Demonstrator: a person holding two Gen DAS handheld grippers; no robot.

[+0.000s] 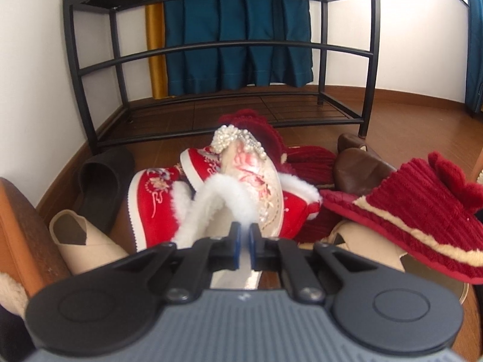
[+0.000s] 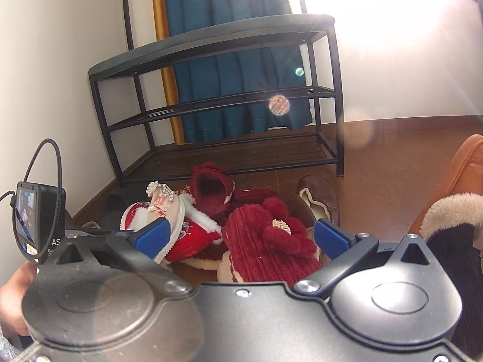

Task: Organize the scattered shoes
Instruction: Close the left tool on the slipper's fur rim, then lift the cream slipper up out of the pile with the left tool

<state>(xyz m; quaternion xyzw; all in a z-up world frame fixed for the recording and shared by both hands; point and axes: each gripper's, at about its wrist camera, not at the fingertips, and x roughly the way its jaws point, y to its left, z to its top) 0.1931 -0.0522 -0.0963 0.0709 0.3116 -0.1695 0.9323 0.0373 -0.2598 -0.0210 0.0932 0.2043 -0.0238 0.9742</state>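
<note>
A: What do you have in your left gripper (image 1: 245, 235)?

B: Your left gripper is clenched on the white fur cuff of the cream shoe (image 1: 256, 178), the one with the pearl cluster at its toe. The shoe points away from you toward the rack (image 1: 220, 60), lifted over the pile.

A: And the right gripper (image 2: 241, 236)?

B: Released. Your blue pads (image 2: 330, 236) stand wide apart, with the maroon slipper (image 2: 265, 241) lying between and below them. I cannot tell whether either pad touches it.

A: Where is the rest of the pile?

B: On the wood floor (image 1: 407, 120), in front of the rack. Two red embroidered shoes (image 1: 154, 199) sit just beneath the cream shoe. A black slipper (image 1: 102, 181) lies to their left near the wall, with a beige shoe (image 1: 81, 241) in front of it. Behind the pile is another maroon slipper (image 2: 211, 193), its opening toward you. A brown shoe (image 2: 317, 196) lies to the right.

A: And the rack itself?

B: Black metal, three tiers, standing against a blue curtain (image 1: 235, 42).
</note>
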